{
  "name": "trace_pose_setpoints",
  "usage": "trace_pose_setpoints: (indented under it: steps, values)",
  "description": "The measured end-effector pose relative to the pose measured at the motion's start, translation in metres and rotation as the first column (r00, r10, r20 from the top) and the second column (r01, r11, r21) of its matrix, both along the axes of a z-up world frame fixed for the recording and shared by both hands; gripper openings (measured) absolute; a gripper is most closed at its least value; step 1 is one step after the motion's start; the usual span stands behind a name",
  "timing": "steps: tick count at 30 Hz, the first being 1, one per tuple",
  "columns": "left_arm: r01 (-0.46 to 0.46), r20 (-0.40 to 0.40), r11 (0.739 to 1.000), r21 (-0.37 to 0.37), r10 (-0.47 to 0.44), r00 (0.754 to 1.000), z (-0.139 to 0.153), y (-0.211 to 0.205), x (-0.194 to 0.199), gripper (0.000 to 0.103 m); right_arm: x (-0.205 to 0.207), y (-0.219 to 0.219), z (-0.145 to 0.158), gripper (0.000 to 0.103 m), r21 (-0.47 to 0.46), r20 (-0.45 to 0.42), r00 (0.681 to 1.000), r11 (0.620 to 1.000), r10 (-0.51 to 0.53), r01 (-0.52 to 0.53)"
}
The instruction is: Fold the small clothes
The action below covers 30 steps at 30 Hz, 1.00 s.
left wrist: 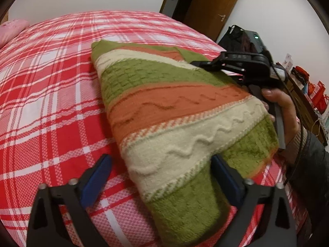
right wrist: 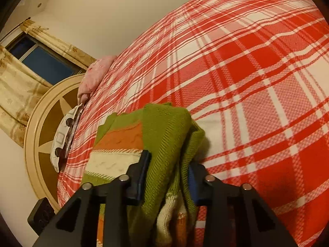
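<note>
- A bed (left wrist: pixel 51 94) under a red plaid cover fills both views.
- The striped knit sweater (left wrist: pixel 164 107) lies folded, its long axis running ahead from the left gripper (left wrist: pixel 162 177), whose jaws straddle its near end, wide.
- The right gripper (right wrist: pixel 168 173) seemingly pinches a bunched green edge, jaws narrow.

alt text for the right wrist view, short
The right claw is closed on a bunched fold of a green, orange and cream striped knit sweater lying on a bed with a red and white plaid cover. A pink pillow sits by the headboard.
</note>
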State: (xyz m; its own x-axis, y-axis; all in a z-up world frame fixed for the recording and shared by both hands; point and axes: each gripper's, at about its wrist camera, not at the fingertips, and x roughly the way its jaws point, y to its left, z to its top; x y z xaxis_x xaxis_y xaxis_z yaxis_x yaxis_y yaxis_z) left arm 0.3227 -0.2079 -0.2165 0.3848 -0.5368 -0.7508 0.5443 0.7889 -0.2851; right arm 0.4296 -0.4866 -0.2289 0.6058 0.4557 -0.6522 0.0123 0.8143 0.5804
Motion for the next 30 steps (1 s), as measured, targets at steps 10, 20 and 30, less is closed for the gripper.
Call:
trace_pose_setpoints:
  steps: [10,20,30]
  values:
    - [0.012,0.031,0.999,-0.053,-0.01,0.999,0.012,0.007,-0.01,0.044,-0.012,0.016,0.021,0.026,-0.083,0.076,0.997,0.997,-0.002,0.008]
    - [-0.008,0.06,0.995,-0.1,0.014,0.998,0.045,0.034,-0.034,0.032,-0.034,0.047,0.052,0.025,-0.067,0.121,0.992,0.998,0.025,-0.017]
    - [-0.082,0.125,0.994,-0.07,0.09,0.988,0.068,0.107,-0.074,0.032,-0.056,0.126,0.069,0.024,0.014,0.16,0.982,0.994,0.104,-0.107]
